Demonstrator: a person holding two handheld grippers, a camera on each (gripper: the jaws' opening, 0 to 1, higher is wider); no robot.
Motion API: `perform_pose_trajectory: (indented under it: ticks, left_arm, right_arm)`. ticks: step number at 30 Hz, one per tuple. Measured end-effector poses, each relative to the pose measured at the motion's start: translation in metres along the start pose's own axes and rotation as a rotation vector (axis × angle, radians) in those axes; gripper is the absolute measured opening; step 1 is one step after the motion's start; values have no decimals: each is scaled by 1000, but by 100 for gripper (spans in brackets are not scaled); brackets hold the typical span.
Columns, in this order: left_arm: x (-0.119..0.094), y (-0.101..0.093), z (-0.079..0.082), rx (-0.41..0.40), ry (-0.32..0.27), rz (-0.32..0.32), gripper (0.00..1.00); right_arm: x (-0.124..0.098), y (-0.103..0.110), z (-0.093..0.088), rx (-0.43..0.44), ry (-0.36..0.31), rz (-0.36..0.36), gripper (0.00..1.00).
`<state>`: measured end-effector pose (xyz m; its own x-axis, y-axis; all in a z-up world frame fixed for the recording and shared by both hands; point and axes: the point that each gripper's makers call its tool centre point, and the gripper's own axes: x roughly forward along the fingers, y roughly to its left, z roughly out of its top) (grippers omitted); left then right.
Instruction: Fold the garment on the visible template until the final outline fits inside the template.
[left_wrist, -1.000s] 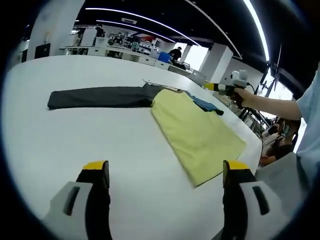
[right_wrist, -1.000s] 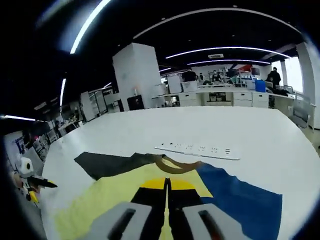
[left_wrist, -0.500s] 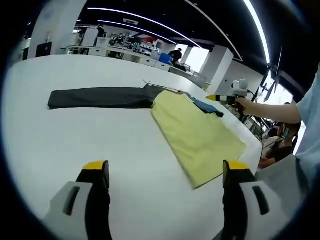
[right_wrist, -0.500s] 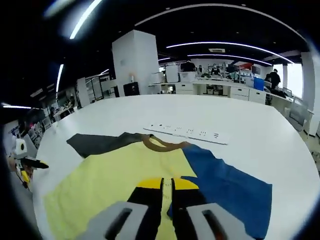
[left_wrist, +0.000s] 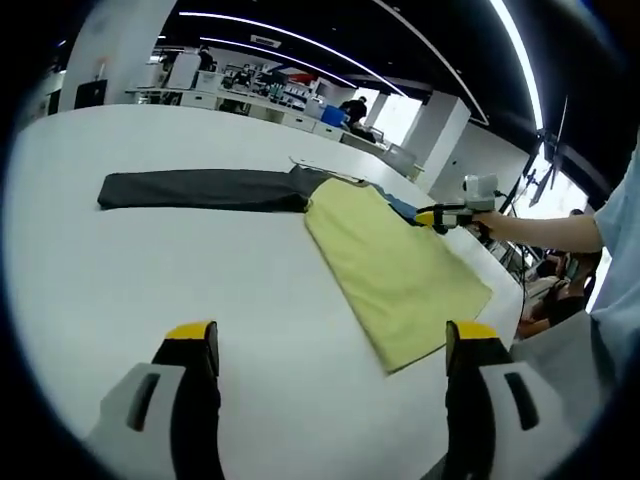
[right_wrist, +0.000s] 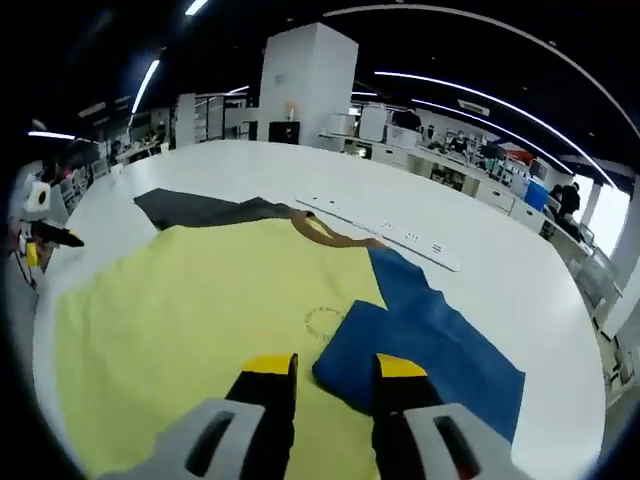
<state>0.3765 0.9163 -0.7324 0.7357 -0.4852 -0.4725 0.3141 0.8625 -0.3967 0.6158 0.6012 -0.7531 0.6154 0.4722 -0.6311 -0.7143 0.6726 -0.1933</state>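
1. Currently, in the left gripper view, the left gripper (left_wrist: 330, 355) is held with jaws wide apart, nothing between them, above the white table (left_wrist: 150, 270).
2. The garment (left_wrist: 395, 265) is seen lying flat on the table beyond the jaws, its yellow body nearest, its dark sleeve (left_wrist: 200, 190) stretched away from the body.
3. The right gripper (left_wrist: 440, 216) is seen at the garment's far edge.
4. In the right gripper view, the right gripper (right_wrist: 325, 372) is seen with jaws slightly apart, gripping nothing, over the garment (right_wrist: 190, 330) where the blue sleeve (right_wrist: 430, 340) is folded onto the yellow.
5. A white strip (right_wrist: 385, 232) lies just beyond the collar (right_wrist: 330, 232).
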Motion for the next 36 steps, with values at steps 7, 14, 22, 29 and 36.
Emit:
perform_pose_trajectory:
  ticks: [7, 14, 22, 29, 36]
  left_arm:
    - [-2, 2, -1, -4, 2, 8, 91]
    - [-1, 0, -1, -13, -4, 7, 91]
    - [-3, 2, 2, -5, -10, 8, 91]
    - [-1, -1, 2, -2, -10, 1, 90]
    - [0, -2, 0, -5, -7, -4, 90]
  right_arm:
    - [5, 2, -4, -36, 22, -30, 16]
    - [7, -2, -6, -116, 45, -57, 0]
    - [0, -11, 20, -25, -23, -73, 0]
    - [5, -8, 66, 45, -118, -69, 0]
    - [25, 24, 119, 75, -207, -22, 0]
